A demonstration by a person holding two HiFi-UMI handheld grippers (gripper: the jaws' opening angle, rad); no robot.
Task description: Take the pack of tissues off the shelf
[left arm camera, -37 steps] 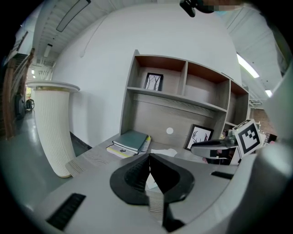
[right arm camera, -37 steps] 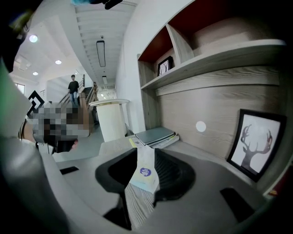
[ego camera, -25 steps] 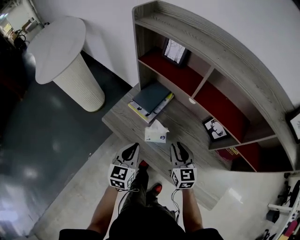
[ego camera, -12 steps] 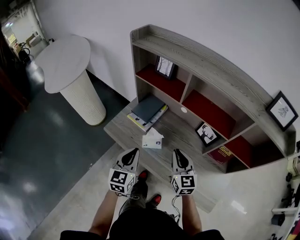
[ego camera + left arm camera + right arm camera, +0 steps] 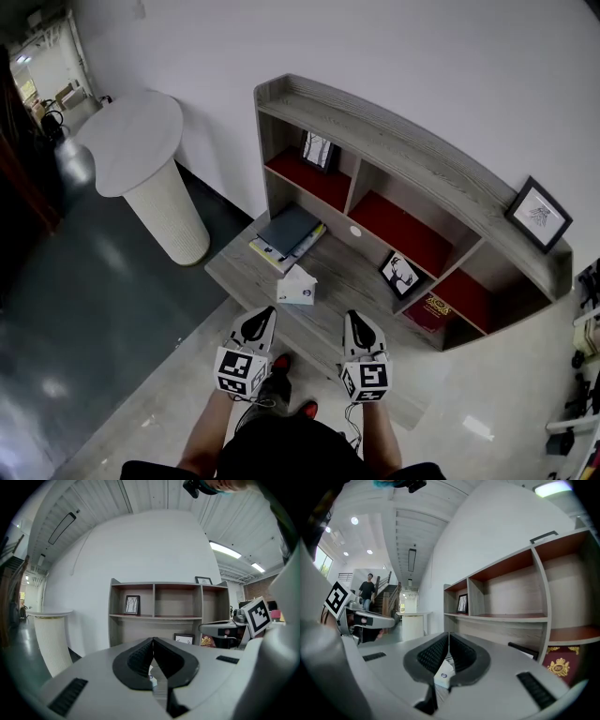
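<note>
Both tools clenched and empty, short of the tissues.
My left tool (image 5: pixel 265 313) has its jaws pressed together on nothing. My right tool (image 5: pixel 356 318) has just been closing and is likewise clamped with nothing in it. Ahead, between the two, the white pack of tissues (image 5: pixel 297 286) sits on the low ledge (image 5: pixel 240 268) of the curved grey wooden shelf (image 5: pixel 412 155) with red-lined compartments, just in front of a stack of flat books (image 5: pixel 287 234).

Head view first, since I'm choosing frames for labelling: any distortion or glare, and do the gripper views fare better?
Head view: sharp, but the lens bows the shelf into an arc, and the glossy floor shows glare. Left gripper view: dark rounded corners, bright ceiling light. Right gripper view: same vignette, ceiling lamp blown out.
</note>
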